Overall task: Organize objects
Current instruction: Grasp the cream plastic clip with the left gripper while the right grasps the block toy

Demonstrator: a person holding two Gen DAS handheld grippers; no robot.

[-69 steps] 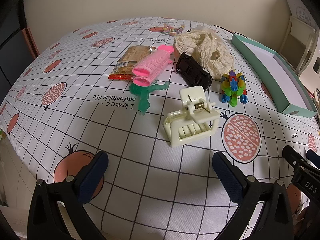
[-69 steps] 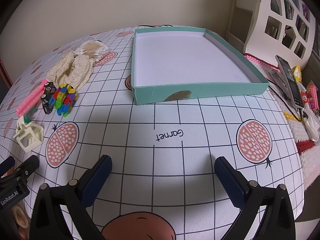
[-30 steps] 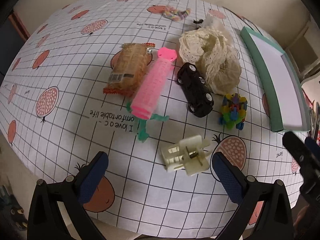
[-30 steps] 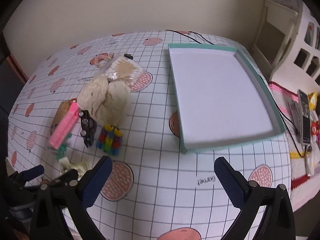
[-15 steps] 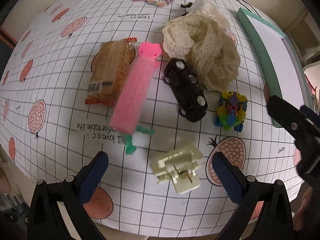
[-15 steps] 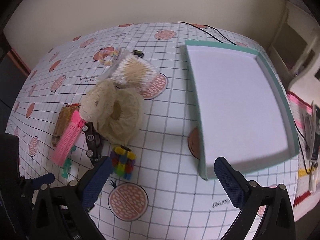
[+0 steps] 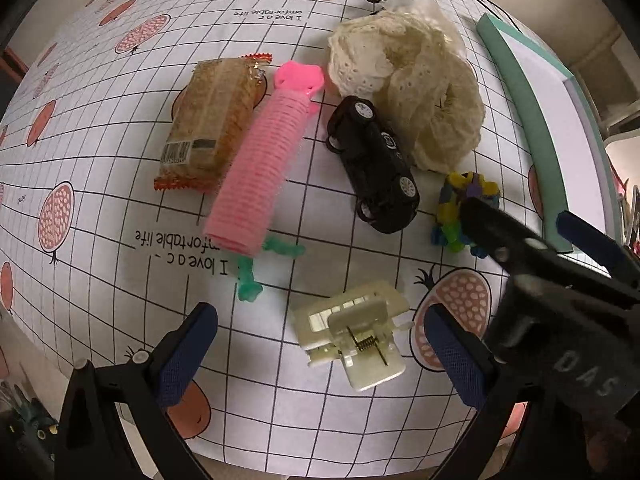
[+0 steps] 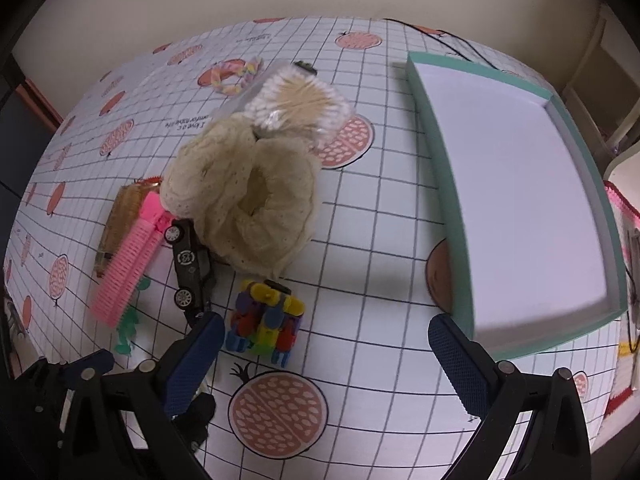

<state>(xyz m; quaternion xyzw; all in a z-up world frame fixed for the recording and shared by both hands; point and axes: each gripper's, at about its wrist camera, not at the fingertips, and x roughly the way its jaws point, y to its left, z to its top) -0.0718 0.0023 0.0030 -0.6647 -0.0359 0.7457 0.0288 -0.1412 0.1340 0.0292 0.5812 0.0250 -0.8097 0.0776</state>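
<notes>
Loose items lie on the pomegranate-print tablecloth: a snack packet (image 7: 212, 120), a pink ribbed roller (image 7: 260, 168), a black toy car (image 7: 372, 164), cream lace fabric (image 7: 408, 92), a colourful block toy (image 7: 456, 208) and a cream claw clip (image 7: 352, 332). My left gripper (image 7: 320, 320) hovers open above the clip, holding nothing. My right gripper (image 8: 324, 332) is open and empty, just right of the block toy (image 8: 264, 320). The teal tray (image 8: 520, 208) lies empty at the right. A bag of cotton swabs (image 8: 300, 108) rests behind the lace fabric (image 8: 248, 196).
A multicoloured scrunchie (image 8: 234, 74) and a small dark clip (image 8: 306, 66) lie at the far side. A green plastic piece (image 7: 248, 276) pokes out under the roller. White shelving and clutter stand beyond the table's right edge. The table's near edge is just below both grippers.
Both grippers rose and now look down on the table. The right gripper swung left from the tray to the block toy and now juts into the left wrist view.
</notes>
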